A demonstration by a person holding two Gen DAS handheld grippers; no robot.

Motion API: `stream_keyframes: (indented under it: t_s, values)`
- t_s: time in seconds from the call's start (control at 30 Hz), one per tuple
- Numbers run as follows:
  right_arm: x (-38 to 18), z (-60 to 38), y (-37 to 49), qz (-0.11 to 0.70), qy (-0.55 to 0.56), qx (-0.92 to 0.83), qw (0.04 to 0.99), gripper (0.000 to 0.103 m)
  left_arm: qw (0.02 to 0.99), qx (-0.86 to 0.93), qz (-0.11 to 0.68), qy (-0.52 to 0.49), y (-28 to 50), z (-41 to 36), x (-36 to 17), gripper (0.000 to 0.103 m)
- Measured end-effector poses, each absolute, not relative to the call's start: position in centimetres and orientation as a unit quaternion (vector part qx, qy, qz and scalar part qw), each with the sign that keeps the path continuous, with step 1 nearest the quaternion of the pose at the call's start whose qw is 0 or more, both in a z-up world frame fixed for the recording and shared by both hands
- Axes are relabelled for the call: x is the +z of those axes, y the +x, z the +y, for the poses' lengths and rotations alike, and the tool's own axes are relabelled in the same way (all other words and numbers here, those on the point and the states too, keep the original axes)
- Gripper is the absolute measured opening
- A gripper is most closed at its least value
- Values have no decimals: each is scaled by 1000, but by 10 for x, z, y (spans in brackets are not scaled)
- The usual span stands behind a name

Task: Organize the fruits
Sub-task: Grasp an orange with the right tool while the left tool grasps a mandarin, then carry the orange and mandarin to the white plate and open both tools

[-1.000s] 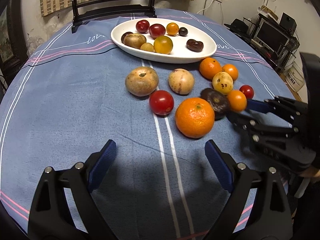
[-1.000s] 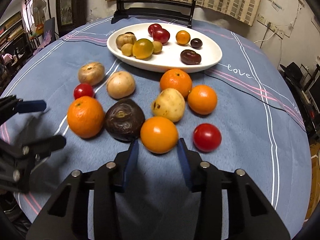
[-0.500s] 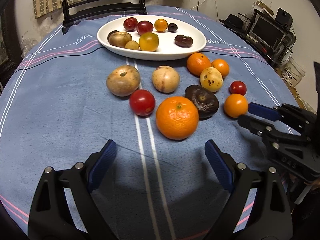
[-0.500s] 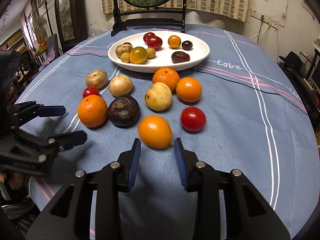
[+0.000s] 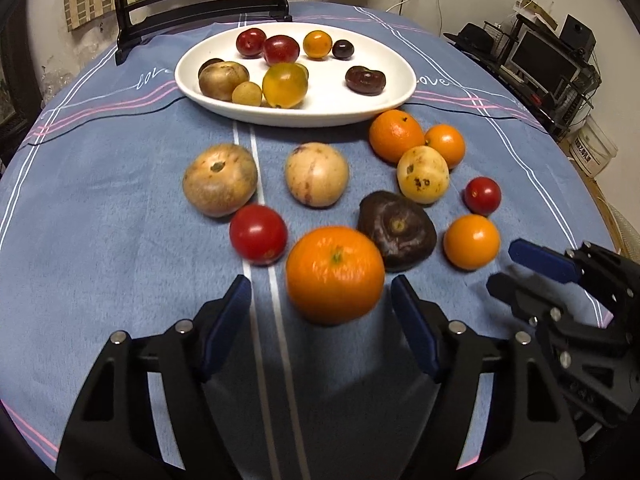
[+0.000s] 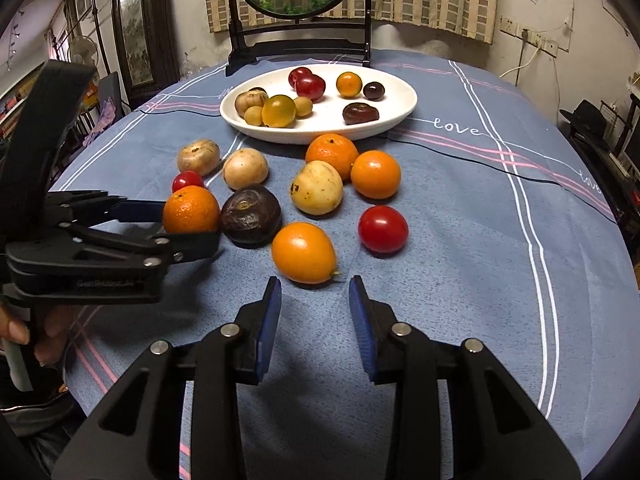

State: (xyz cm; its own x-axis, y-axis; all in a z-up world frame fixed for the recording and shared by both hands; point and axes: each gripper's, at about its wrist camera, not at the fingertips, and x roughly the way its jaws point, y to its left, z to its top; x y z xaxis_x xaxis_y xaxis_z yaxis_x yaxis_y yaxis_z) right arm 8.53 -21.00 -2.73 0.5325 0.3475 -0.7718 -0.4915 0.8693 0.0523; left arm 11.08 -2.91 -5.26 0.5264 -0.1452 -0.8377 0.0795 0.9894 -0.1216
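Now the big round orange tangerine (image 5: 335, 274) sat low in the centre of the left wrist frame, between the blue pads of my left gripper (image 5: 320, 308), whose jaws had just been closing around it without yet touching. My right gripper (image 6: 314, 320), jaws narrow and empty, pointed at the smaller smooth orange fruit (image 6: 304, 253) just ahead. Beyond lay the blue striped tablecloth (image 5: 100, 220) and the white oval dish (image 5: 320, 108) at upper centre.
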Motion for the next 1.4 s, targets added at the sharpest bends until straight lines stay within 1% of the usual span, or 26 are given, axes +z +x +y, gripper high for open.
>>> stream_keyframes:
  t_s: [0.1, 0.13, 0.37, 0.43, 0.53, 0.67, 0.7, 0.8, 0.83, 1.1, 1.4]
  values:
    - [-28, -211, 86, 421, -87, 239, 871, 36, 877, -60, 476, -27, 114, -30, -52, 60]
    - [-28, -211, 87, 422, -86, 238, 871, 36, 878, -74, 472, -34, 114, -30, -51, 46]
    - [-29, -200, 91, 424, -112, 241, 866, 39, 879, -80, 469, -40, 105, -25, -48, 45]
    - [-32, -192, 96, 424, -126, 242, 863, 52, 881, -81, 464, -39, 101, -24, -44, 45]
    - [-34, -184, 104, 425, -140, 242, 861, 52, 883, -82, 461, -41, 97, -20, -40, 45]
    - [-37, -175, 113, 435, -151, 242, 854, 52, 883, -82, 459, -46, 96, -16, -37, 45]
    - [-37, -174, 113, 435, -153, 242, 854, 50, 884, -82, 458, -47, 96, -16, -36, 45]
    - [-37, -173, 113, 431, -157, 243, 855, 38, 884, -82, 459, -48, 96, -14, -36, 45]
    - [-37, -173, 113, 430, -157, 243, 855, 37, 883, -82, 459, -49, 96, -14, -36, 45]
    - [-21, -180, 104, 412, -132, 255, 865, 37, 884, -80, 459, -48, 96, -12, -34, 45]
    - [13, -193, 115, 376, -76, 274, 882, 37, 899, -82, 428, -30, 114, -6, -1, 45]
